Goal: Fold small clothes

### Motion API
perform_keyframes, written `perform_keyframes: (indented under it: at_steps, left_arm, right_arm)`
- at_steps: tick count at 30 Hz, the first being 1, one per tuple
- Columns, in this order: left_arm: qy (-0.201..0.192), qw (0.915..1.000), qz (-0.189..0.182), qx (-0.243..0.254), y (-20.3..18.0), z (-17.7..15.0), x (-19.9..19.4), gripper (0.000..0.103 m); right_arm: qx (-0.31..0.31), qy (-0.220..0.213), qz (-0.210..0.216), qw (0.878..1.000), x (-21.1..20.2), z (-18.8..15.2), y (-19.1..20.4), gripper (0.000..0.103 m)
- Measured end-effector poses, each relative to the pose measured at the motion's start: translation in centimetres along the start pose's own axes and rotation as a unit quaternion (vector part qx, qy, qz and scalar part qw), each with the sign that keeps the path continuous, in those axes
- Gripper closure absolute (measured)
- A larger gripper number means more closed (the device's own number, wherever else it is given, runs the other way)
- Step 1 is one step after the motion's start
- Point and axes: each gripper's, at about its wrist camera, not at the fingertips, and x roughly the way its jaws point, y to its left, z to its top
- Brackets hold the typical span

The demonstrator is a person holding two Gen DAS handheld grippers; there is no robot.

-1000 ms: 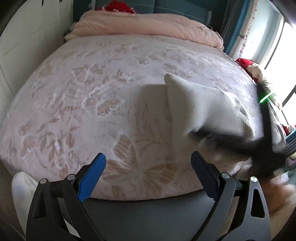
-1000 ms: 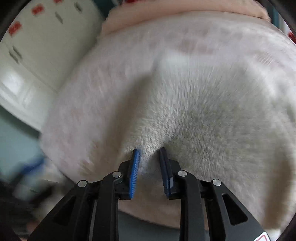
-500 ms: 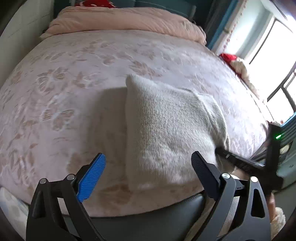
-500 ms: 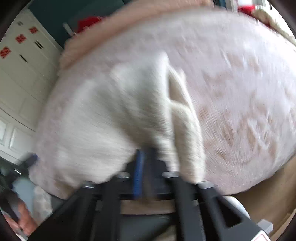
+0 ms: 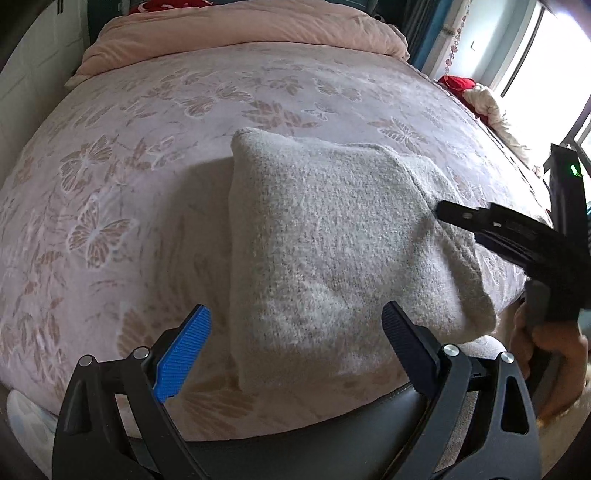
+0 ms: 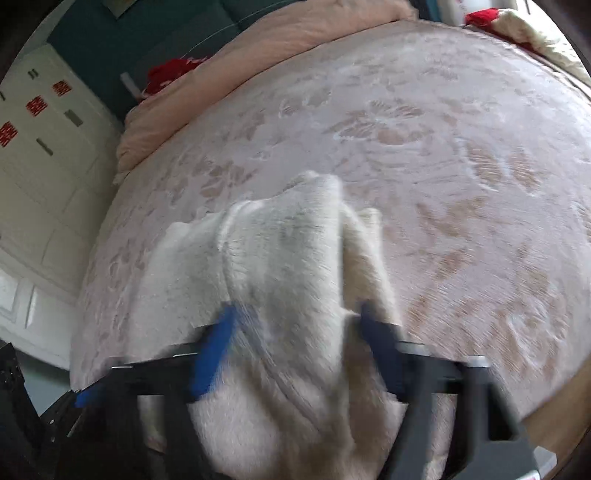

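A folded cream knit garment (image 5: 332, 240) lies on the pink butterfly-patterned bed (image 5: 129, 166) near its front edge. My left gripper (image 5: 295, 354) is open and empty, just in front of the garment's near edge. My right gripper (image 5: 443, 212) reaches in from the right and touches the garment's right side. In the right wrist view the right gripper (image 6: 295, 332) is open, its blurred fingers spread over the garment (image 6: 280, 266), which lies loose between them.
A rolled pink duvet (image 5: 240, 33) lies along the far end of the bed. Red and cream clothes (image 5: 476, 96) are piled at the right edge by the window. White cupboards (image 6: 33, 166) stand to the left. The bed's dark front edge (image 5: 332, 439) is below.
The right gripper was shut on the garment and carried it down onto the bed; now its jaws have opened and the garment lies flat. The left gripper stayed open and shifted toward the garment.
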Motion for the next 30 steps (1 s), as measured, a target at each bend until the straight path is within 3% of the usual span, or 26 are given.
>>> perform_keyframes:
  at_steps: [4, 6, 8, 9, 11, 13, 15, 20, 27, 30]
  left_arm:
    - [0.000, 0.9999, 0.006, 0.010, -0.6, 0.4, 0.5, 0.012]
    - [0.003, 0.9999, 0.005, 0.012, -0.7, 0.5, 1.0, 0.011]
    - [0.008, 0.9999, 0.008, 0.009, -0.7, 0.5, 1.5, 0.011]
    - [0.009, 0.9999, 0.008, 0.008, -0.7, 0.5, 1.6, 0.011]
    - [0.004, 0.9999, 0.012, 0.007, -0.7, 0.4, 1.5, 0.011]
    - [0.001, 0.9998, 0.017, 0.007, -0.6, 0.4, 1.4, 0.011]
    - [0.004, 0.9999, 0.014, 0.002, -0.4, 0.4, 1.6, 0.011]
    - [0.006, 0.9999, 0.008, -0.009, -0.3, 0.6, 1.6, 0.011]
    - [0.048, 0.9936, -0.067, -0.077, 2.2, 0.7, 4.0, 0.005]
    - [0.081, 0.9803, -0.118, -0.136, 4.5, 0.5, 6.4, 0.005]
  right_arm:
    - [-0.021, -0.074, 0.007, 0.997, -3.6, 1.3, 1.2, 0.094]
    - [-0.022, -0.054, -0.017, 0.998, -2.1, 1.2, 0.5, 0.094]
    - [-0.027, 0.010, -0.056, 0.998, 2.1, 0.2, -1.1, 0.089]
    - [-0.016, 0.004, -0.056, 0.998, 2.5, -0.4, -1.7, 0.087]
    - [0.023, -0.016, -0.022, 0.999, 0.9, -0.1, -2.2, 0.079]
    - [0.048, -0.037, -0.009, 0.998, -1.0, 0.1, -2.6, 0.050]
    - [0.061, -0.062, -0.012, 0.996, -3.2, -0.2, -2.9, 0.031]
    - [0.075, -0.039, -0.020, 0.996, -4.4, -2.5, -4.0, 0.023]
    - [0.105, 0.031, 0.026, 0.994, -0.3, -6.2, -4.8, 0.018]
    - [0.112, 0.049, 0.044, 0.992, 1.2, -6.4, -4.7, 0.010]
